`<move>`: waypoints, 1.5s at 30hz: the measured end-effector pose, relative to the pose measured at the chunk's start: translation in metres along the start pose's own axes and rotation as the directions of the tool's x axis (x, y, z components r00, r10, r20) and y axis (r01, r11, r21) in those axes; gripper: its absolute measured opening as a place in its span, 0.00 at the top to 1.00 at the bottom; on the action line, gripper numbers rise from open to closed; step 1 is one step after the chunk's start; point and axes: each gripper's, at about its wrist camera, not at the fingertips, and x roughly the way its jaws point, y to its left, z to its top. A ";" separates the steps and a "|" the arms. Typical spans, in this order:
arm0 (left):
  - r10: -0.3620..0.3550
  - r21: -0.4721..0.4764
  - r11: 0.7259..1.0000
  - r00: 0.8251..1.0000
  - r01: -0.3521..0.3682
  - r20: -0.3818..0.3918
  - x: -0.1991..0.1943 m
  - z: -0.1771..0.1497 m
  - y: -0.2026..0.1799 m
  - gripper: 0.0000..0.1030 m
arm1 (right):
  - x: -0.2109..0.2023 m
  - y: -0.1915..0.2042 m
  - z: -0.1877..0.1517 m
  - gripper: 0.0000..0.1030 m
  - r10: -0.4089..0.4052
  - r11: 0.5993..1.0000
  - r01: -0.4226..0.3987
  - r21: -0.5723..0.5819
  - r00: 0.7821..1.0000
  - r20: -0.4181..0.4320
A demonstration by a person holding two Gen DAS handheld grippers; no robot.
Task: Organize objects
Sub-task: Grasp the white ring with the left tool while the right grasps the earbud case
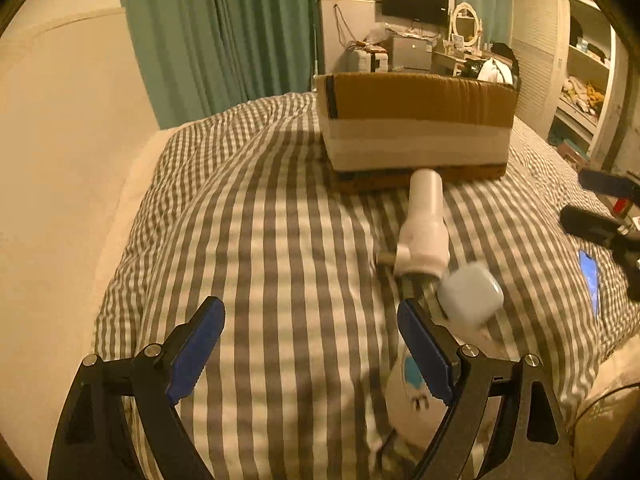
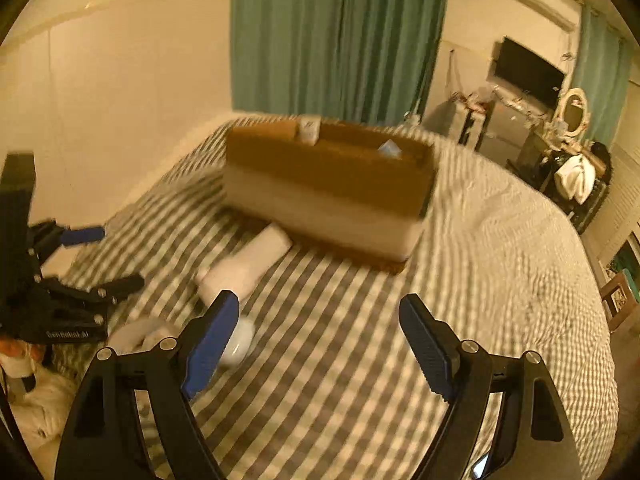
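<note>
Objects to tidy lie on the striped bed (image 1: 260, 240), right in front of the cardboard box (image 1: 416, 120), so the box looks like the place where they should go. A white tube-shaped thing (image 1: 424, 224) lies with one end touching the bottom of the box. Just beside its other end sits a small pale blue box (image 1: 470, 296), and a round white thing with a blue picture (image 1: 408, 392) lies nearer still, partly hidden behind a finger. A phone (image 1: 589, 276) rests on the bed far to the side. The left gripper (image 1: 310, 348) hangs over bare bed with its fingers wide apart and nothing between them, maybe so it is ready to pick something up. The right gripper (image 2: 320, 344) is also wide open and empty, with the little things down by its left finger. Its view is blurry, so I cannot tell for sure what pokes up inside the box. Both grippers point toward the box, which makes sense if the next thing goes in there.
</note>
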 end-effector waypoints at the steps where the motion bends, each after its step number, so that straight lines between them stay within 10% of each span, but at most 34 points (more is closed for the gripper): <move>1: 0.000 0.003 1.000 1.000 0.000 0.002 -0.004 -0.003 -0.002 0.12 | 0.002 0.003 -0.005 0.20 -0.004 1.000 0.004 -0.001 1.000 -0.005; 14: -0.170 0.220 0.959 0.984 0.176 -0.047 -0.020 -0.025 -0.078 0.09 | -0.003 -0.025 -0.024 0.20 -0.009 0.991 0.015 0.130 0.999 -0.047; 25: -0.205 0.186 0.958 0.974 0.219 -0.092 0.021 -0.026 -0.069 0.09 | 0.005 -0.014 -0.027 0.20 0.009 0.994 -0.001 0.113 0.997 -0.070; 30: -0.289 0.104 0.949 0.952 0.298 -0.097 0.025 -0.022 -0.053 0.51 | 0.007 -0.012 -0.027 0.20 0.010 0.994 -0.001 0.111 0.997 -0.076; 45: -0.269 0.110 0.960 0.958 0.258 0.098 -0.018 0.022 -0.023 0.60 | 0.010 0.013 -0.023 0.20 0.018 0.999 -0.014 0.052 0.997 -0.073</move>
